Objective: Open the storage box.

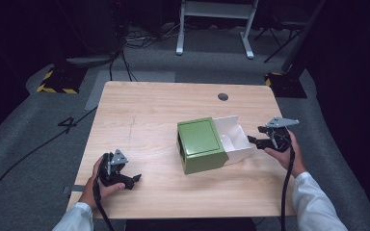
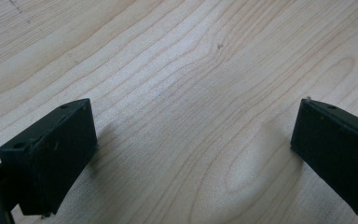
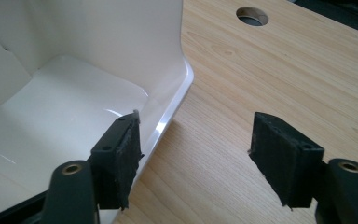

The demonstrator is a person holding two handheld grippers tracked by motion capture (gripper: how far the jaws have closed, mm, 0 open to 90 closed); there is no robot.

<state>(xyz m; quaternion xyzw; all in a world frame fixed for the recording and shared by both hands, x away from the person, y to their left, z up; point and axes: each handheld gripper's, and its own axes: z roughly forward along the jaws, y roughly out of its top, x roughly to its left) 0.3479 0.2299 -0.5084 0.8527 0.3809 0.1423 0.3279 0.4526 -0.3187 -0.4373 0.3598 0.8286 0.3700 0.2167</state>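
white sleeves [image 1: 313,204] come in over the tabletop's near edge, one at each near corner, and each hand holds a two-jaw gripper with a black cable trailing back from it.

near the near left corner of the wooden tabletop [image 1: 149,110], the left gripper [image 1: 134,182] lies low over bare wood in the person's left hand [image 1: 101,185], a grey three-cornered plate on top. its jaws stand wide apart with nothing between them; in the left gripper view there is plain wood grain in the gap, and the jaws cast shadows on the board.

right of the middle of the tabletop sits a green box [image 1: 200,144], a sleeve-like shell with a recessed panel on its top face. a white drawer [image 1: 233,139] sticks out of its right side, pulled partway open, with a divider inside.

at the right edge, the right gripper [image 1: 255,135] is held in the right hand [image 1: 286,151], its tips just at the drawer's outer end. its jaws are open wide and grip nothing. in the right gripper view, one jaw sits over the drawer's glossy white floor just inside the rounded rim, the other over the wood outside, so the drawer wall lies between them without being pinched.

toward the far right corner is a round cable hole [image 1: 223,96].
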